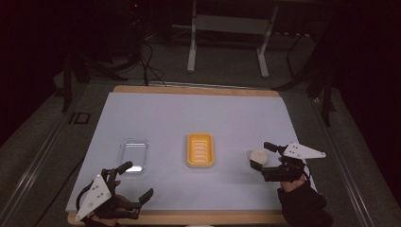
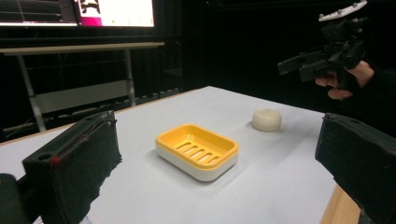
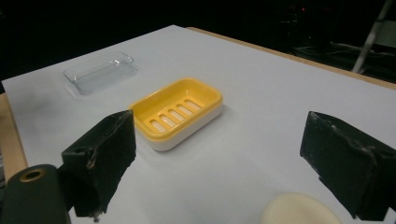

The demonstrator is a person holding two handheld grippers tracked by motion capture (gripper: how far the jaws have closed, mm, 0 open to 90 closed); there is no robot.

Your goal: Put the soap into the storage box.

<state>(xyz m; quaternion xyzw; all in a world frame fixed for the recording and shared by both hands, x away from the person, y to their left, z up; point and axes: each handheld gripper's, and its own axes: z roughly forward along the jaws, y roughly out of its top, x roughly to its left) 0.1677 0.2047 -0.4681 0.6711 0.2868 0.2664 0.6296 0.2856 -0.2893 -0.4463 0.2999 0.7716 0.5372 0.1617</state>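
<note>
A yellow soap dish [image 1: 200, 150] on a white base sits in the middle of the white sheet. To its right lies a round cream soap bar [image 1: 258, 157]. My right gripper [image 1: 265, 161] hovers over the bar with its jaws wide open. In the left gripper view the right gripper [image 2: 299, 65] hangs well above the soap bar [image 2: 266, 120]. In the right gripper view the bar [image 3: 303, 211] shows low between the jaws, untouched. My left gripper [image 1: 138, 180] is open and holds nothing near the front left edge, facing the dish [image 2: 197, 150].
A clear plastic tray [image 1: 134, 153] lies left of the dish, just beyond the left gripper. The wooden table edge [image 1: 198, 216] runs along the front. A metal stand [image 1: 227, 28] and cables are on the floor behind the table.
</note>
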